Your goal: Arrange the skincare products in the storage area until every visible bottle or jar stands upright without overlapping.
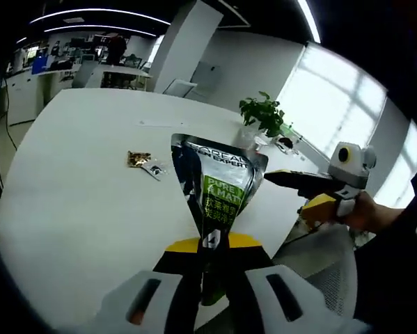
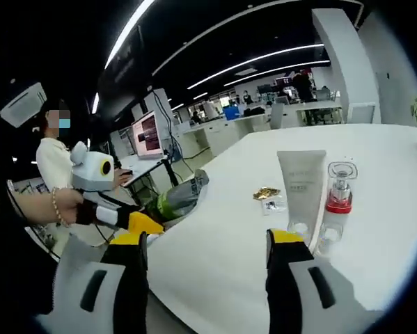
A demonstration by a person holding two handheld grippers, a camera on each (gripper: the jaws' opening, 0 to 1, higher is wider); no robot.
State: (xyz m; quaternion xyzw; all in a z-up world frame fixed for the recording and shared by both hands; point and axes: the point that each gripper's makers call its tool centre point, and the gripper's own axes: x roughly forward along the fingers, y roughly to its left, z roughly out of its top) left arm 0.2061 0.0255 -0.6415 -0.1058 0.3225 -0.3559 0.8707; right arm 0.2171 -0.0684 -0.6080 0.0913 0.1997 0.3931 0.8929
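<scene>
Dark L'Oréal tube (image 1: 218, 188) is clamped in the left gripper (image 1: 209, 243), held above the white surface (image 1: 83, 181); placing step in hand. Pale tube (image 2: 301, 184) and red-collared bottle (image 2: 340, 191) already stand upright. Right gripper (image 2: 207, 261) fingers released, holding nothing; next, I judge, set the tube upright beside them, apart.

We see a bright room: daylight pours through the window (image 1: 347, 104), blown out to white, and ceiling light strips (image 2: 253, 59) glow as curved lines in both views. The white table (image 1: 76, 181) reflects evenly with only soft, faint shadows, while the tube (image 1: 218, 188) held close to the left camera shows a silver sheen and sharp lettering. Fisheye bending grows toward the edges, where the picture darkens, and the far desks (image 2: 264, 118) look small and soft.
</scene>
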